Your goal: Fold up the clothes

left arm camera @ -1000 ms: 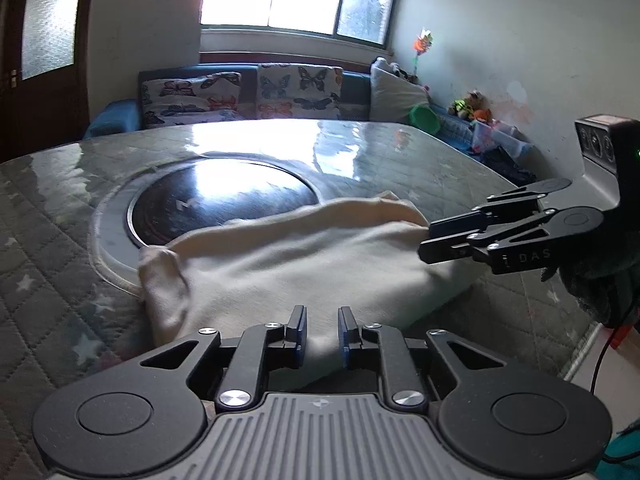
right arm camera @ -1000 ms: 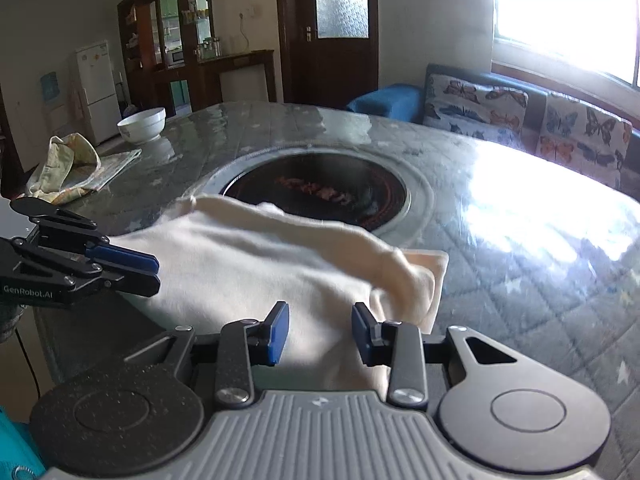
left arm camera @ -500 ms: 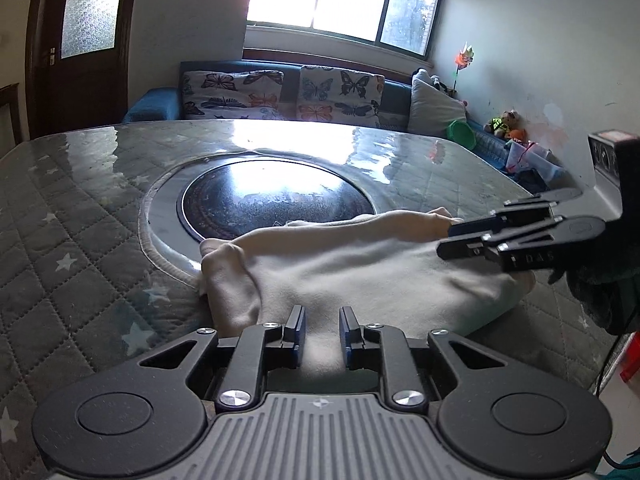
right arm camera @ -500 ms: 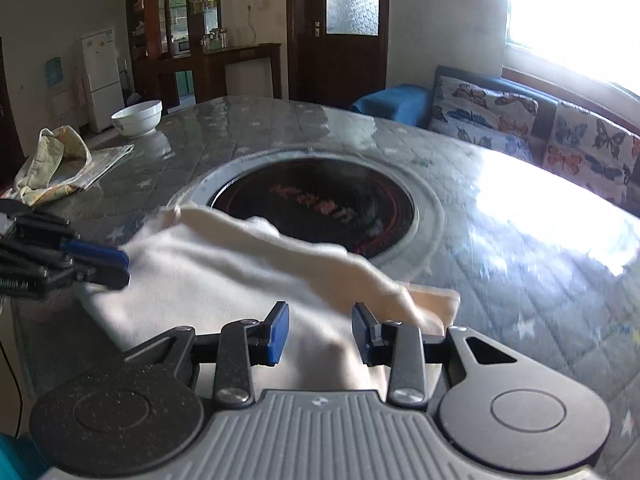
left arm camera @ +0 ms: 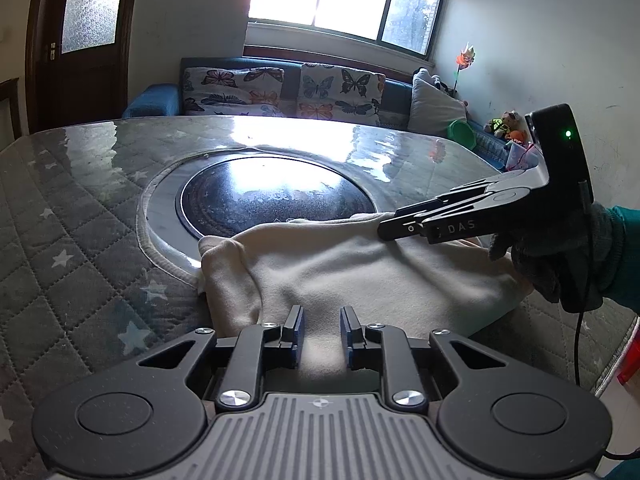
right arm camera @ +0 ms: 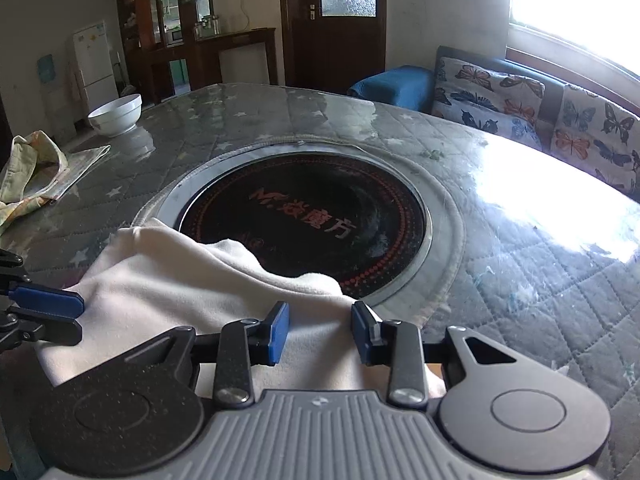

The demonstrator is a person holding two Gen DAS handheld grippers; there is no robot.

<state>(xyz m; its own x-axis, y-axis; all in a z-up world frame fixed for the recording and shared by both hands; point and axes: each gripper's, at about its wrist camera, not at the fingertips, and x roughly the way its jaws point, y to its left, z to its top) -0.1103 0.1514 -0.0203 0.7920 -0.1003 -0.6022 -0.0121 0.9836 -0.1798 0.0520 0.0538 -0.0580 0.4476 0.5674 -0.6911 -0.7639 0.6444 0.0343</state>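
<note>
Centrally, the cream garment (left arm camera: 360, 276) lies near the table edge (left arm camera: 592, 364), its far hem overlapping the round cooktop (right arm camera: 304, 216). Left gripper (left arm camera: 320, 334) and right gripper (right arm camera: 320, 330) hover over it, jaws parted, holding nothing. Bare quilted table surface extends far and right.

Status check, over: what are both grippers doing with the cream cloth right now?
Left gripper open over cloth. Right gripper open at its other end. Cloth bunched on table, edge on black cooktop. Nothing in the way.
</note>
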